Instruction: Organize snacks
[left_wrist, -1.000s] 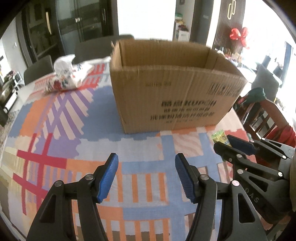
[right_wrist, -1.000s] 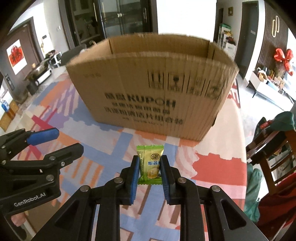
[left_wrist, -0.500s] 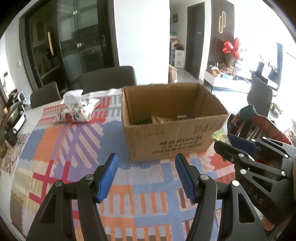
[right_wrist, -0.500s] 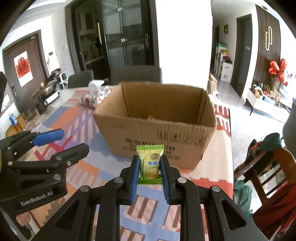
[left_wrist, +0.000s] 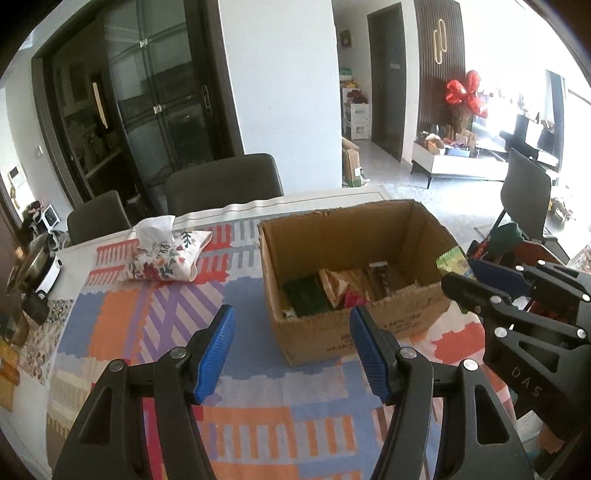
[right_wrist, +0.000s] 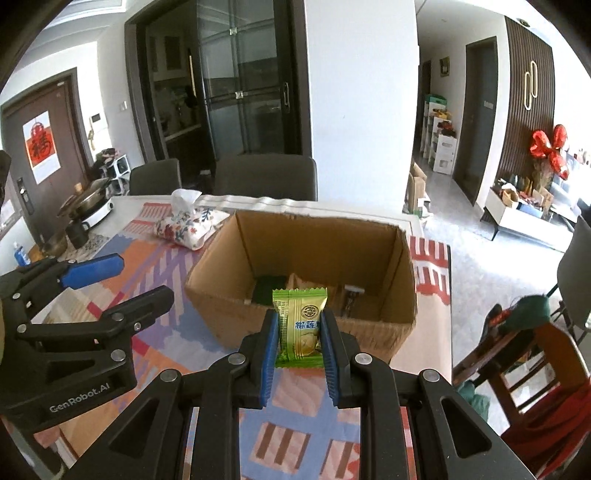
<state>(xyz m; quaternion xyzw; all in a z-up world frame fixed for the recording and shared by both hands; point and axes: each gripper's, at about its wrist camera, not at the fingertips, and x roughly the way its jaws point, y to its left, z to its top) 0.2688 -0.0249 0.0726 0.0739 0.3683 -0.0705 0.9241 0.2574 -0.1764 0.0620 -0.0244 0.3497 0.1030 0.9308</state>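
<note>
A: Scanning left to right on the table with the patchwork orange, blue and purple cloth (left_wrist: 122, 325). What's at the left edge?

B: Metal pot on a white base (right_wrist: 88, 206) and a dark mug (right_wrist: 75, 233) by the far-left edge. Further in, near the far edge, a floral fabric tissue pouch (left_wrist: 166, 258) with white tissue sticking out the top.

A: Left gripper?

B: Black left gripper with blue pads (left_wrist: 291, 350) spread wide, nothing between the pads. It hangs over the cloth on the near side of the box, apart from it.

A: Box?

B: Open brown cardboard box (right_wrist: 402, 266) toward the right side of the table, flaps up. Packets lie on its floor: a dark green one (left_wrist: 304, 297), a tan one (left_wrist: 334, 284), something red (left_wrist: 354, 297). Can't read any of them.

A: Right gripper?

B: Black right gripper with blue pads (right_wrist: 298, 334) clamped narrow on a small green and yellow wrapped snack (right_wrist: 300, 326), held upright, one pad on each side edge. It sits in front of the box's near wall, snack top about level with the rim. Not over the opening as far as I can tell.

A: Past the table?

B: Wooden chair with red and green fabric on it (right_wrist: 524, 343) beside the right edge.
</note>
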